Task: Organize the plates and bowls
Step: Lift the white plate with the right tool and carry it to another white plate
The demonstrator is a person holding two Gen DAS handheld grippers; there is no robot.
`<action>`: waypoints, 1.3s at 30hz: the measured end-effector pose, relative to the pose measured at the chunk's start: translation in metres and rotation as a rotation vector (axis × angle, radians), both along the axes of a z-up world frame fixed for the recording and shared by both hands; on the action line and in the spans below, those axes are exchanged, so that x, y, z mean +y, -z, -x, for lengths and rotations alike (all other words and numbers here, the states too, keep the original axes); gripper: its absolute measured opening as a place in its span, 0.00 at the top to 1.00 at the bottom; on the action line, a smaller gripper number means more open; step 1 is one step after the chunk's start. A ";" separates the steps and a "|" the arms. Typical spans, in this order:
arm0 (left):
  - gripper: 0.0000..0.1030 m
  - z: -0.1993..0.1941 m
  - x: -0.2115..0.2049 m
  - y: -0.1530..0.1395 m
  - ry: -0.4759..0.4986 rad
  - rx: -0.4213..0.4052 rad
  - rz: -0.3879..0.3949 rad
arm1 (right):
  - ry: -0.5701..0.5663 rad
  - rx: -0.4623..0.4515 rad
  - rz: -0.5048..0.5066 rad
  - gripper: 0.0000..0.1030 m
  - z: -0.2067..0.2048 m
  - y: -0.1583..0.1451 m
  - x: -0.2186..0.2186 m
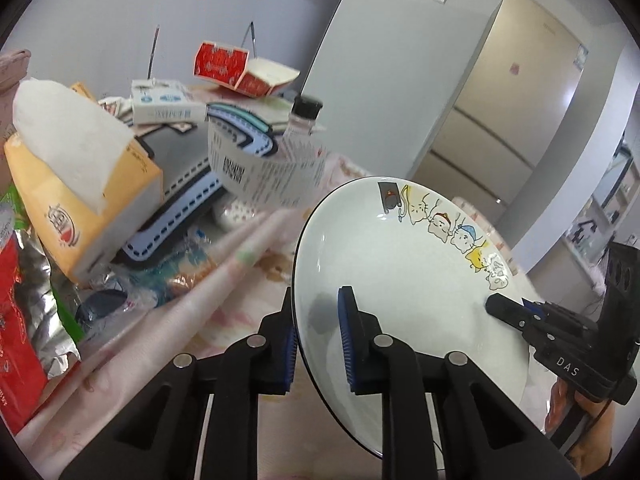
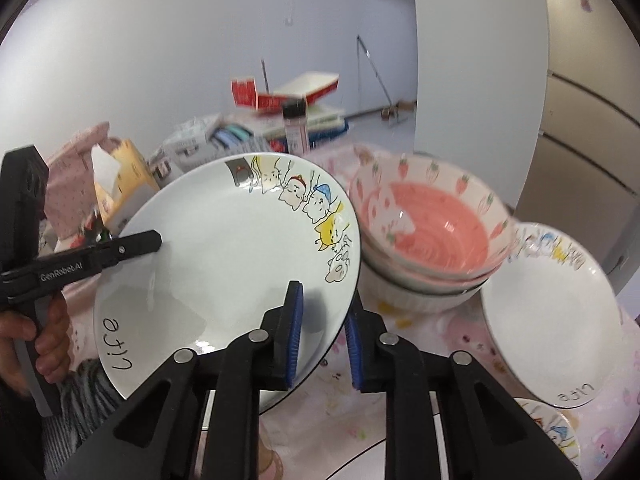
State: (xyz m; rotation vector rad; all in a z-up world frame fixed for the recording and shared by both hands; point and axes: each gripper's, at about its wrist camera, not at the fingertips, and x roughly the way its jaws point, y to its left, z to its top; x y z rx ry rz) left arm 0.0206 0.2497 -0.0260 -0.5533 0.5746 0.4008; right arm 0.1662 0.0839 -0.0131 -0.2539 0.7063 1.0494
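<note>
So from the left wrist view, the left hand-held gripper (image 1: 318, 340) is clamped on the near rim of the white cartoon-cat plate (image 1: 400, 264), one blue pad on each face, and the plate is tilted up clear of the table (image 1: 168, 344) with its pink cloth. The right hand-held gripper (image 1: 506, 308) pokes in at the plate's far right edge, with a hand (image 1: 572, 408) under it. Left of the plate there's a pile of clutter: a tissue box (image 1: 88, 200), a red snack bag (image 1: 20, 320) and a small bottle (image 1: 302, 120) further back. From the right wrist view, the right hand-held gripper (image 2: 322, 338) is pinched on the same plate (image 2: 224, 264) at its lower right rim, and the left hand-held gripper (image 2: 132, 246) bites the plate's left edge. Right of the plate sits a pink strawberry bowl (image 2: 432, 224) stacked in what looks like another bowl or two (blurry, hard to count), then a second cat plate (image 2: 548, 320) on the table beyond that.
</note>
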 end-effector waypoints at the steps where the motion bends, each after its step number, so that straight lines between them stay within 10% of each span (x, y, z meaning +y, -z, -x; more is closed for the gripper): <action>1: 0.82 0.001 -0.001 -0.002 0.002 -0.016 0.002 | 0.003 -0.006 -0.010 0.83 0.001 -0.003 -0.002; 25: 0.86 -0.028 -0.125 -0.089 0.313 -0.181 -0.088 | 0.272 -0.100 -0.050 0.84 0.030 -0.076 -0.154; 39: 0.86 -0.071 -0.197 -0.050 0.458 -0.025 -0.116 | 0.405 0.039 -0.032 0.83 0.020 -0.016 -0.232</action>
